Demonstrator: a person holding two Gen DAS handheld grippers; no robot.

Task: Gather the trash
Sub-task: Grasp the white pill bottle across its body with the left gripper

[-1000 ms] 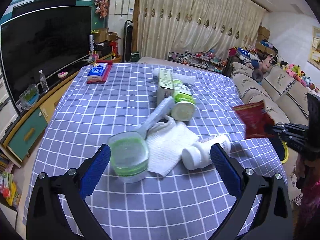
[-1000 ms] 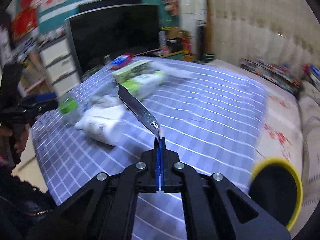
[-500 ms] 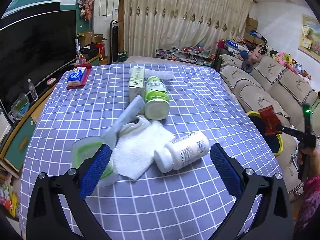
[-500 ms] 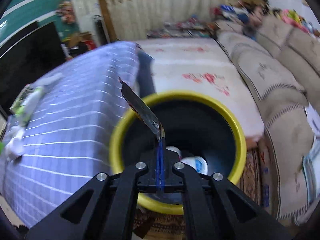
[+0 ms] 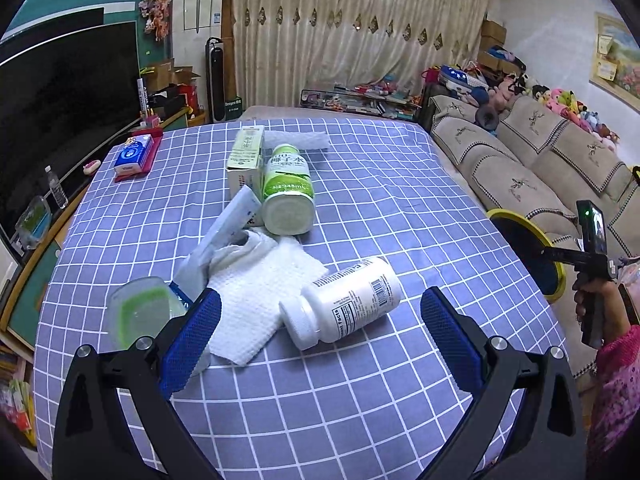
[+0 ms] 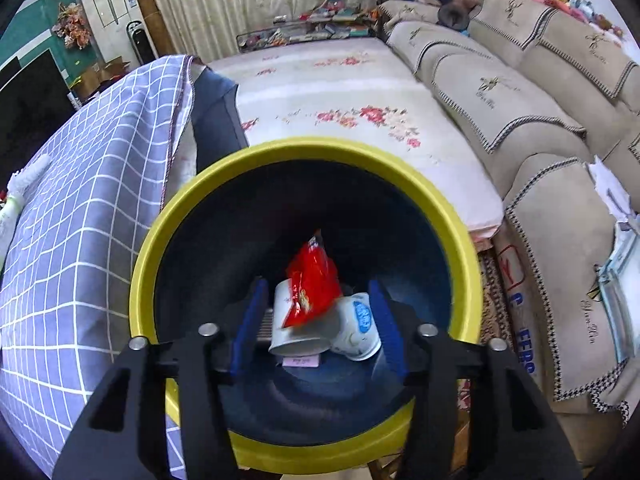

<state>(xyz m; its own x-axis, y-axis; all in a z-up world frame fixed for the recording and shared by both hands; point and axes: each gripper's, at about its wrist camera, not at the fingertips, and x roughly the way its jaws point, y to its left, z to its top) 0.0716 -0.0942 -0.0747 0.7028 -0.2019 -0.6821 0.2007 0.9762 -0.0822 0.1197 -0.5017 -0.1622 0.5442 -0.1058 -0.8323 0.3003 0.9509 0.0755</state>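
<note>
Right wrist view: my right tongs (image 6: 314, 322) hang over the yellow-rimmed bin (image 6: 168, 216), jaws opening, pads clear of the red wrapper (image 6: 312, 280) inside it. My left tongs (image 5: 318, 330) gape above the counter (image 5: 380, 184), straddling the white pill bottle (image 5: 344, 304).

The table wears a matt woven cloth (image 5: 360, 184), lilac with a white grid. Near its front edge lies a white bottle (image 5: 344, 304) of smooth, slightly glossy plastic with a printed paper label, touching a rough, dimpled paper towel (image 5: 260, 280). Toward the far edge, a green-labelled bottle (image 5: 287, 188) shows shiny film wrap beside a matt cardboard box (image 5: 244, 156). The bin (image 6: 168, 240) looks like smooth plastic, yellow rim, dark inside, holding a glossy, crinkled red foil wrapper (image 6: 312, 280) and paper cups (image 6: 296, 332). The gripper pads (image 5: 448, 332) are rough, textured blue rubber on matt black plastic.
</note>
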